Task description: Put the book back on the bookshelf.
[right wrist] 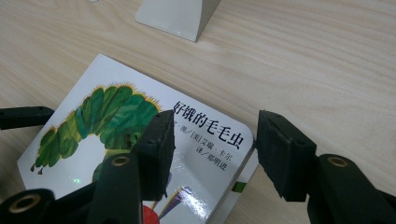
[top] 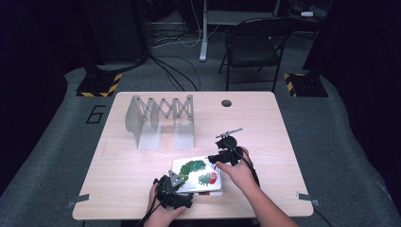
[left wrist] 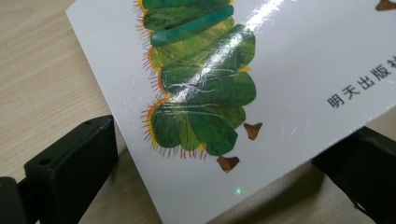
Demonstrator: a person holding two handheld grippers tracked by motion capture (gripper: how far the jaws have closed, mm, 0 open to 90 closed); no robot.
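here, one white caterpillar picture book (top: 197, 175) lay near the light wooden tabletop's (top: 265, 123) front edge, atop a second book (right wrist: 237, 185) seen from the right gripper view. one grey accordion metal rack (top: 161, 120) stood toward the back-left. both grippers, left gripper (top: 176, 188) and right gripper (right wrist: 212, 149), gaped open straddling its corners, gripping nothing.

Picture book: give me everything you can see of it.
The picture book is a glossy white board book with a green caterpillar on its cover and black Chinese print. It lies cover up near the front edge of the table, apparently on top of another book whose edge peeks out beneath. The left gripper straddles one corner, jaws open on either side; that corner seems slightly lifted. The right gripper hovers open over the opposite rounded corner. Contact with either gripper cannot be confirmed.
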